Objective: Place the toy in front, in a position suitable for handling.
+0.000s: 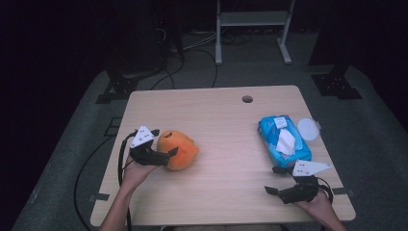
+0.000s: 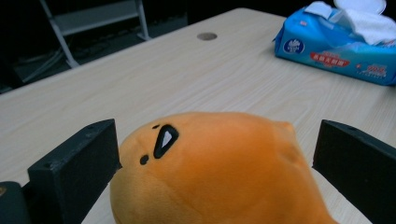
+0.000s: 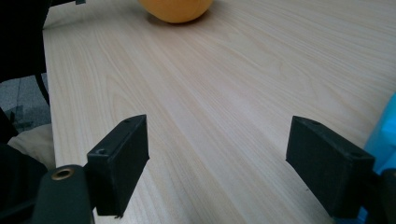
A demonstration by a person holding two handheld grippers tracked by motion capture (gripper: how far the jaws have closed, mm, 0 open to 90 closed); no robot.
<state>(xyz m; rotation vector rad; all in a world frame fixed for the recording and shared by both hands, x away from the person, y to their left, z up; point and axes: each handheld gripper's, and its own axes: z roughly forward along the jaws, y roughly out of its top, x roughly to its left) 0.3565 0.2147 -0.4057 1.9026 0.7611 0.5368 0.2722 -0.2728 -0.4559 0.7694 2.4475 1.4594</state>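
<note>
- One orange plush [image 1: 179, 149] lies on the bench [image 1: 226, 192] in its left half, nearer the left edge than the middle and about midway between the far and near edges.
- Its long axis runs roughly left to right across the bench; the rounded end points toward the middle, the other end lies between the left tool's jaws.
- In the left gripper view the plush [image 2: 219, 168] shows a small black face: a mouth with a white patch and dots beside it, turned up and toward the far left.
- The left tool [image 1: 166, 155], held in the left hand [image 1: 134, 169], has its jaws spread on either side of the plush. One jaw touches or nearly touches the plush; the other stands clear of it, so it isn't clamped.
- The right tool [image 1: 276, 180] sits near the front right corner, jaws wide apart over bare wood with nothing between them.
- One blue pack [image 1: 284, 142] of wipes lies by the right edge, long axis running far to near, a white wipe sticking out of the top.
- The pack [image 2: 336, 44] carries a round logo and a red band with writing too small to read.
- One white round lid [image 1: 308, 129] rests just beside the pack, toward the right edge.
- One round hole [image 1: 247, 99] is in the bench near its far edge.
</note>
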